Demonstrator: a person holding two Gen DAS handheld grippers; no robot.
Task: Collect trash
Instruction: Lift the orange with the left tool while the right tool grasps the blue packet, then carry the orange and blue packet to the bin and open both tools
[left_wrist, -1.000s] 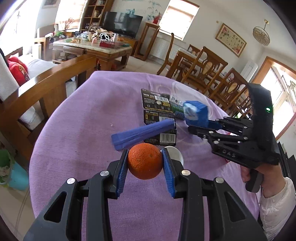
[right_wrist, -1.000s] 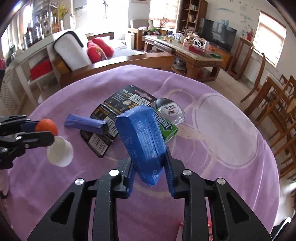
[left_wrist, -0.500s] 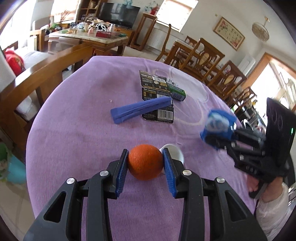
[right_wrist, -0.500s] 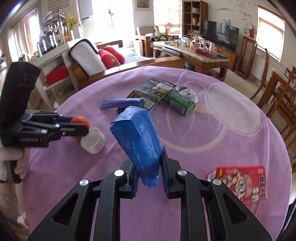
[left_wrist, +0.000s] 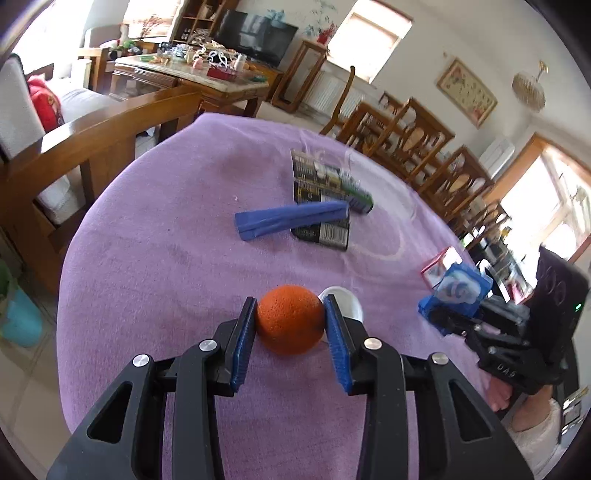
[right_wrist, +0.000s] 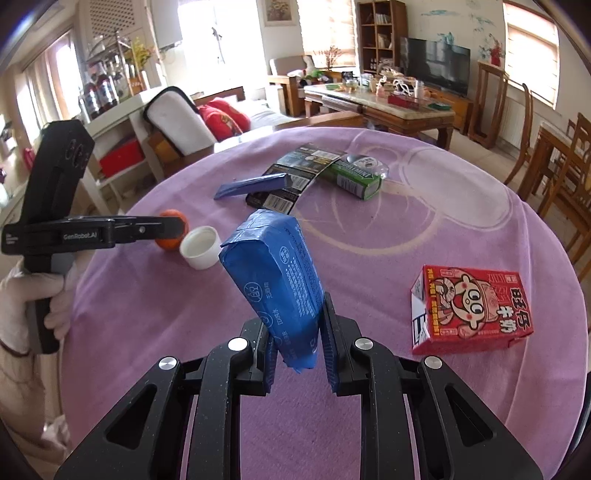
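My left gripper (left_wrist: 290, 325) is shut on an orange (left_wrist: 289, 319), held just above the purple tablecloth (left_wrist: 166, 258) beside a white cap (left_wrist: 345, 301). My right gripper (right_wrist: 295, 332) is shut on a blue packet (right_wrist: 277, 280), held upright above the cloth; it also shows in the left wrist view (left_wrist: 456, 291). On the cloth lie a blue wrapper (right_wrist: 251, 184), black cards (right_wrist: 295, 173), a green box (right_wrist: 354, 177) and a red milk carton (right_wrist: 469, 306). The orange (right_wrist: 170, 234) and cap (right_wrist: 199, 246) show at the left in the right wrist view.
A wooden armchair (left_wrist: 85, 147) stands by the table's left edge. Dining chairs (left_wrist: 424, 147) stand behind the table. A coffee table with clutter (right_wrist: 384, 99) and a sofa (right_wrist: 207, 122) lie beyond. A teal bin (left_wrist: 18, 325) sits on the floor.
My right gripper has drawn back toward the near right edge with the blue packet, bringing the red carton into view. My left gripper still holds the orange by the cap.
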